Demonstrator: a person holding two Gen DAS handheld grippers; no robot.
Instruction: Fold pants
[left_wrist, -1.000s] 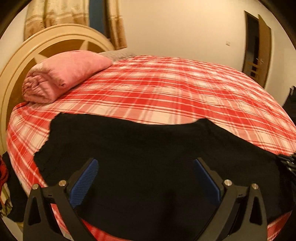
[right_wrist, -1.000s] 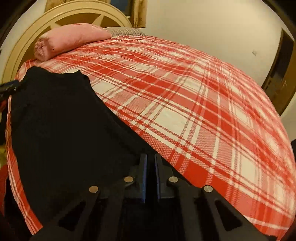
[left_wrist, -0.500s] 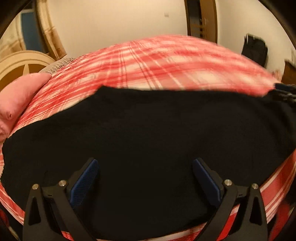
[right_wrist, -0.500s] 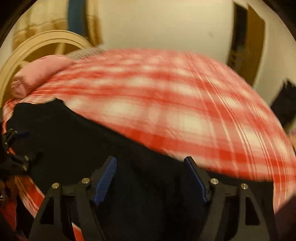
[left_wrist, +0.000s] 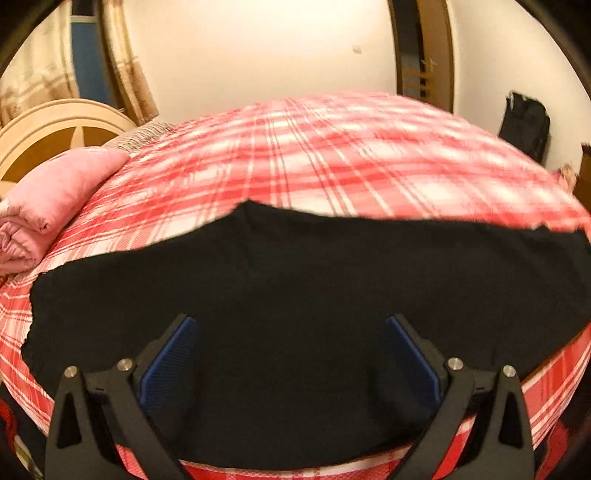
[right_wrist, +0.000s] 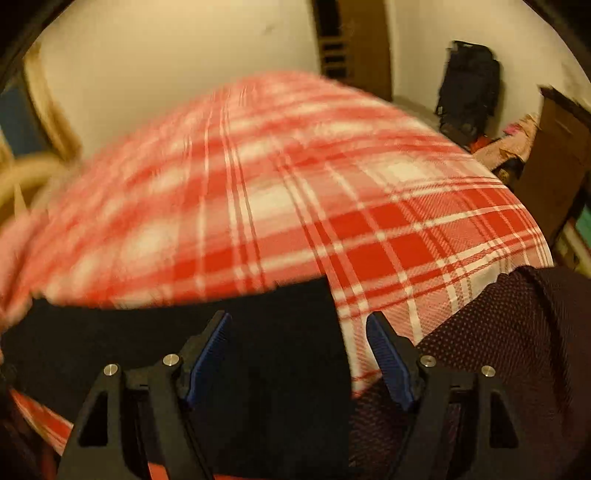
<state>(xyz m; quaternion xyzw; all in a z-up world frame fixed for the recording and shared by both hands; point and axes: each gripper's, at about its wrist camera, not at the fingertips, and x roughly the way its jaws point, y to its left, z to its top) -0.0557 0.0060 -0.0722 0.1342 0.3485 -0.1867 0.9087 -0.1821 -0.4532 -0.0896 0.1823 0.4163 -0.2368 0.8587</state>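
Left gripper (left_wrist: 291, 354): jaws spread wide, grasping nothing, poised above the black pants (left_wrist: 295, 302). Right gripper (right_wrist: 299, 350): jaws likewise apart, empty, over the pants' right end (right_wrist: 258, 332). The pants lie flat across the near edge of the red plaid bed (left_wrist: 332, 158). A folded pink blanket (left_wrist: 55, 199) sits at far left by the headboard (left_wrist: 48, 122). Bare plaid sheet extends beyond the pants' far edge.

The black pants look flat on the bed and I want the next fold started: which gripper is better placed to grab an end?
Probably the right gripper: it is open at the end edge of the black pants. The left gripper, also open, hovers over mid-cloth, away from either end.
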